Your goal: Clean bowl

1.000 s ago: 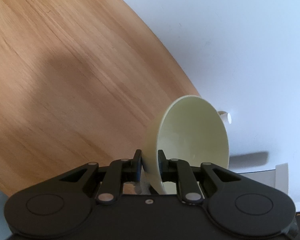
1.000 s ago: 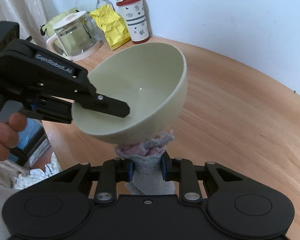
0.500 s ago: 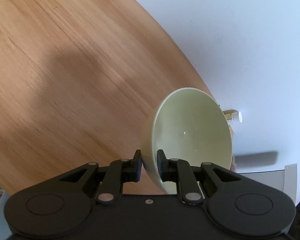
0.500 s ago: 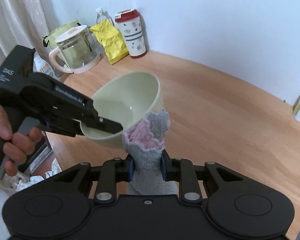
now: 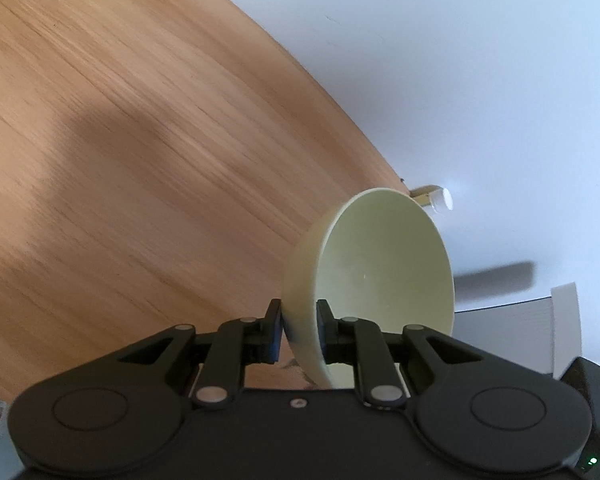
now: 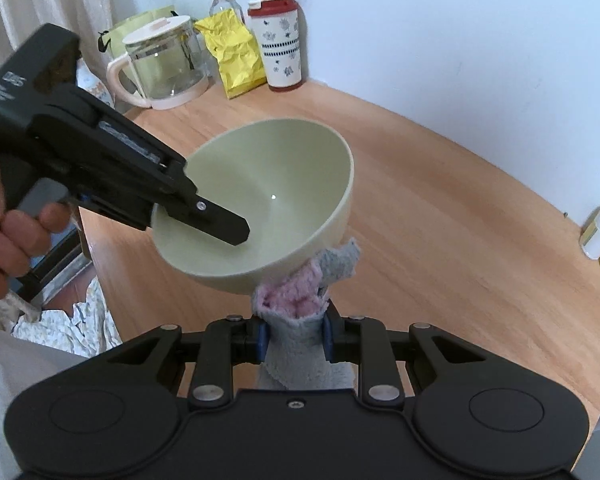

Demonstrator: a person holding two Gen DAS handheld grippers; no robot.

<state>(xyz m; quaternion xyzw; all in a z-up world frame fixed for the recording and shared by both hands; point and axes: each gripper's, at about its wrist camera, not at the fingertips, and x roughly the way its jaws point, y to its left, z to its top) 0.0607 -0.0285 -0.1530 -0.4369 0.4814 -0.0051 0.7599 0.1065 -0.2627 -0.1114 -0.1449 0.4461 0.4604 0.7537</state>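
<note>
We swing the cloth [image 6: 300, 300] back under the bowl [image 6: 268, 200] — right tool [image 6: 294, 334] clamps it, left tool [image 5: 298, 330] pinches the rim (held above the surface [image 6: 440, 220]) — outside wiping, we reckon.

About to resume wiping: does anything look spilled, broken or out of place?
Nothing stands out. The left gripper grips the rim of the tilted bowl, which looks intact and empty. The right gripper holds the cloth under the bowl. No spill shows on the table.
</note>
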